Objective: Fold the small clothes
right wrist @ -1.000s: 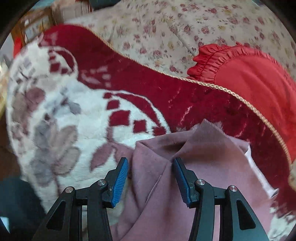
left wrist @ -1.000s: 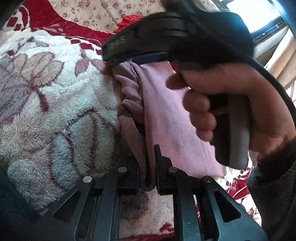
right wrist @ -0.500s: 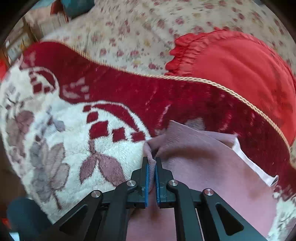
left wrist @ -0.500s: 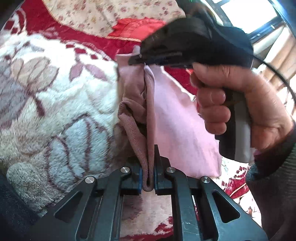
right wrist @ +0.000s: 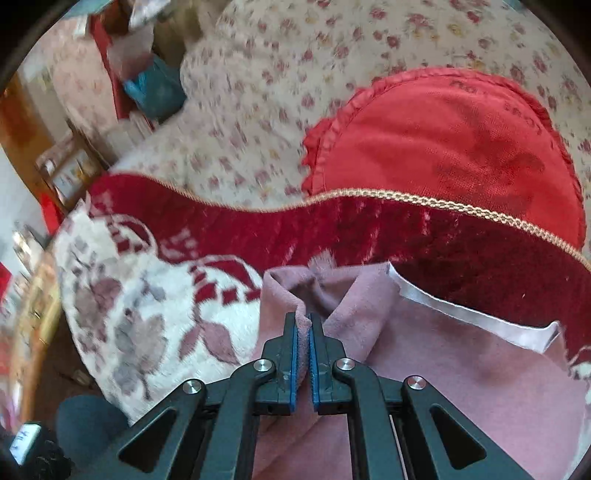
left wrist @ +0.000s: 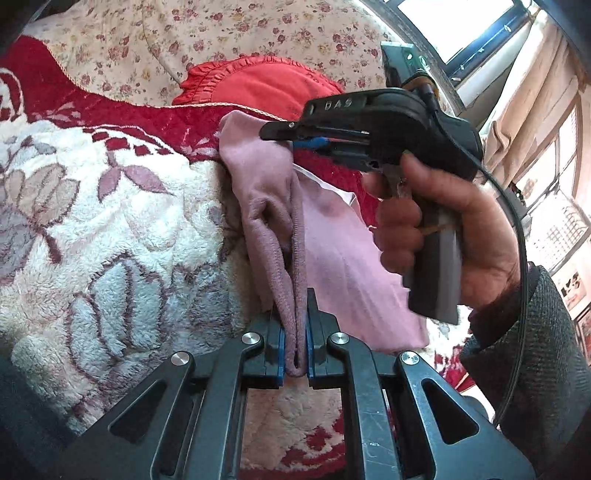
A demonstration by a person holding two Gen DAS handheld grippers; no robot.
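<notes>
A small pink garment (left wrist: 332, 258) lies on a fleece blanket, with one long edge lifted off it. My left gripper (left wrist: 294, 306) is shut on the bunched near end of that edge. At the far end, a person's hand (left wrist: 436, 221) holds my right gripper (left wrist: 291, 138), which pinches the other corner. In the right wrist view the right gripper (right wrist: 303, 321) has a fold of the garment (right wrist: 461, 369) pressed between its blue pads, though its jaws are opening a trifle. A white inner strip (right wrist: 472, 317) shows along the garment's far edge.
The white, flower-patterned blanket (left wrist: 110, 221) has a dark red border (right wrist: 369, 236) with gold cord. Behind it are a red frilled cushion (right wrist: 443, 147) and a floral sofa cover (left wrist: 221, 29). A window (left wrist: 461, 22) is at the upper right. Furniture and clutter stand at the left (right wrist: 74, 166).
My right gripper closed on the garment's far corner and carried it up and sideways. My left gripper rose a little with its end, so the edge now hangs stretched between both.
</notes>
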